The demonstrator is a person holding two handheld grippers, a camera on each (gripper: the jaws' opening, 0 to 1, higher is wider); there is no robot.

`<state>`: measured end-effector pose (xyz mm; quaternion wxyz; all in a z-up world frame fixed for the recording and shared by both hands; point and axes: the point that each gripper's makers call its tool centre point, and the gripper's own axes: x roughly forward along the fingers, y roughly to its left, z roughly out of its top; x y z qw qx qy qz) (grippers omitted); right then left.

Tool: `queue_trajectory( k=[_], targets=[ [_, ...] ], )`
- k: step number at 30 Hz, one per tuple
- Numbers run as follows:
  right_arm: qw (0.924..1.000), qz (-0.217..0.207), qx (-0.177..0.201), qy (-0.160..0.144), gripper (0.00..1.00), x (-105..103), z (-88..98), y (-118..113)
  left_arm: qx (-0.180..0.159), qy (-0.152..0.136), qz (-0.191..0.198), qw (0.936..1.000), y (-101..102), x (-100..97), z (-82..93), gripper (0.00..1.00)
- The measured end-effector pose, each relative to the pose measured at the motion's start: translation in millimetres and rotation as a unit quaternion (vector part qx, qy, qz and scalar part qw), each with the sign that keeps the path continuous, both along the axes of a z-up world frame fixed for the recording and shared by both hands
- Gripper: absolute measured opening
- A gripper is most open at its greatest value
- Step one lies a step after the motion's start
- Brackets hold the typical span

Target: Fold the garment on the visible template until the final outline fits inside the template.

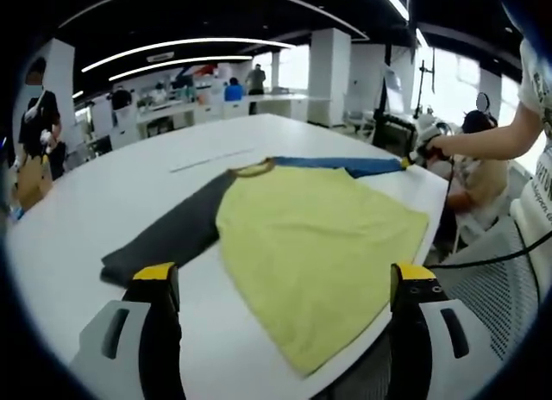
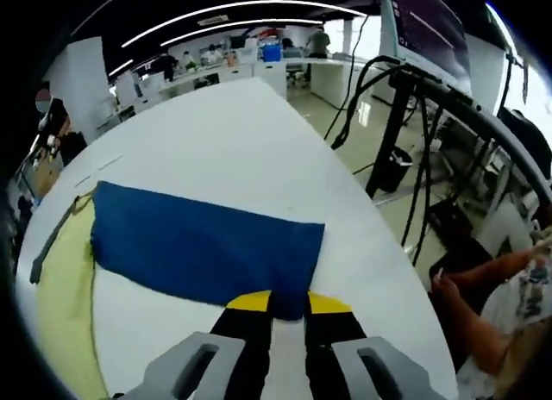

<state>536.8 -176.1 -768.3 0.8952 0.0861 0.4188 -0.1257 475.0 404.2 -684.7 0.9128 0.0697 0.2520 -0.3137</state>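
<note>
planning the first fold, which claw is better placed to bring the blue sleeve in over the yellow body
Right, likely. The right claw is already shut on the blue sleeve at its cuff. The left claw is open, near the yellow body's hem.

Bg ppl standing at far benches (image 1: 185, 103), white pillar (image 1: 330, 75), ceiling light strips (image 1: 185, 45); black stand w/ cables (image 2: 392, 128), monitor (image 2: 429, 25) nr table edge.
</note>
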Motion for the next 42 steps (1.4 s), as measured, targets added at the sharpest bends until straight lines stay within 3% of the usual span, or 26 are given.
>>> queue_trajectory(
  k=[5, 9, 15, 19, 26, 33, 42],
  targets=[
    [0.9999, -0.008, 0.004, 0.006, 0.12, 6.0, -9.8, -9.8, 0.001, 0.002, 0.001, 1.0000, -0.1, -0.4, -1.7, 0.99],
    [0.9993, -0.016, 0.001, 0.033, 0.08, 5.8, -20.9, -12.9, 0.001, 0.003, 0.001, 1.0000, -0.6, -0.7, -1.4, 0.98],
    [0.9986, -0.033, -0.007, 0.041, 0.08, 7.2, -22.7, -15.5, 0.005, 0.004, 0.000, 1.0000, 1.6, -1.1, -1.9, 0.99],
    [0.9981, -0.049, 0.007, 0.035, 0.07, 5.1, -22.6, -15.1, 0.018, 0.002, -0.008, 0.9998, -0.1, -4.1, -4.5, 0.99],
    [0.9977, -0.053, 0.034, 0.025, 0.00, 5.7, -22.5, -8.7, 0.010, 0.006, -0.007, 0.9999, -2.0, -3.3, -5.8, 0.99],
    [0.9974, -0.054, 0.043, 0.019, 0.00, 5.9, -22.2, -6.1, 0.015, 0.005, -0.007, 0.9999, 0.8, -1.5, -5.6, 0.99],
    [0.9991, -0.037, 0.017, -0.006, 0.00, 11.3, -5.5, -2.9, 0.013, 0.011, -0.008, 0.9998, 1.0, -3.2, -7.8, 0.99]
  ],
)
